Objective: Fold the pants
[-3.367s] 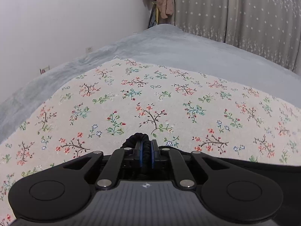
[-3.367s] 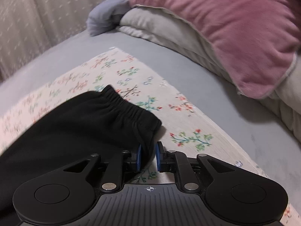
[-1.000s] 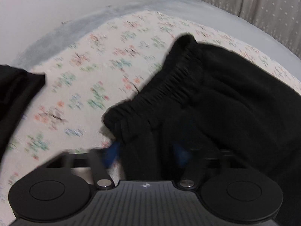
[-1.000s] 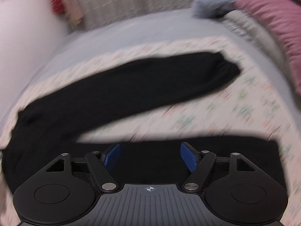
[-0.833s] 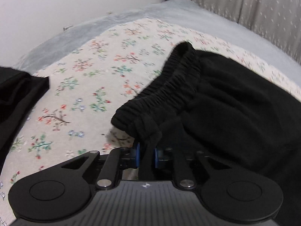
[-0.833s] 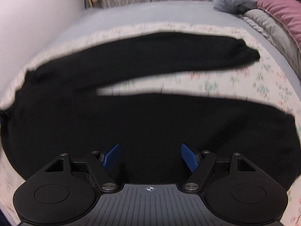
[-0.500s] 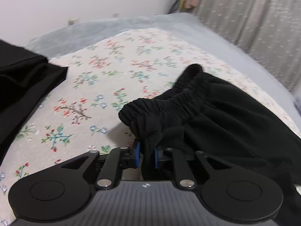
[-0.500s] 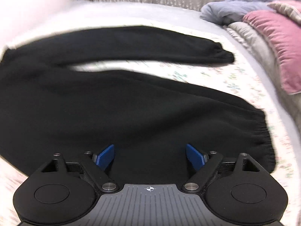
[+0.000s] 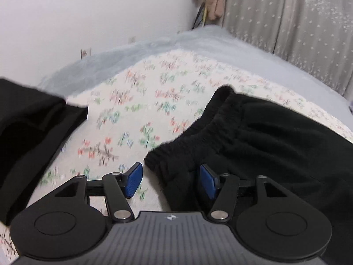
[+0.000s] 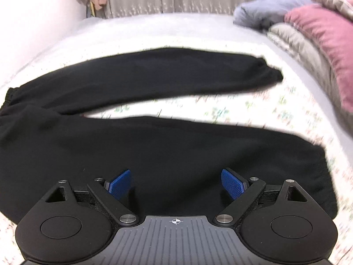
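Since half a second earlier the left claw [image 9: 169, 182] had let go of the waistband [image 9: 198, 137], jaws just opening, while the right claw [image 10: 176, 183] hung agape over the pants [image 10: 154, 150] spread on the bed [image 10: 132, 28]; a shallow regrip risked bunching.

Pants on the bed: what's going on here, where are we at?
A person with a handheld gripper in each hand is laying out black pants on a floral sheet to fold them. The left gripper has just been opening and now straddles the waistband corner without clamping it. The right gripper hangs wide open over the near leg. Both legs lie spread apart; no fold is made yet.
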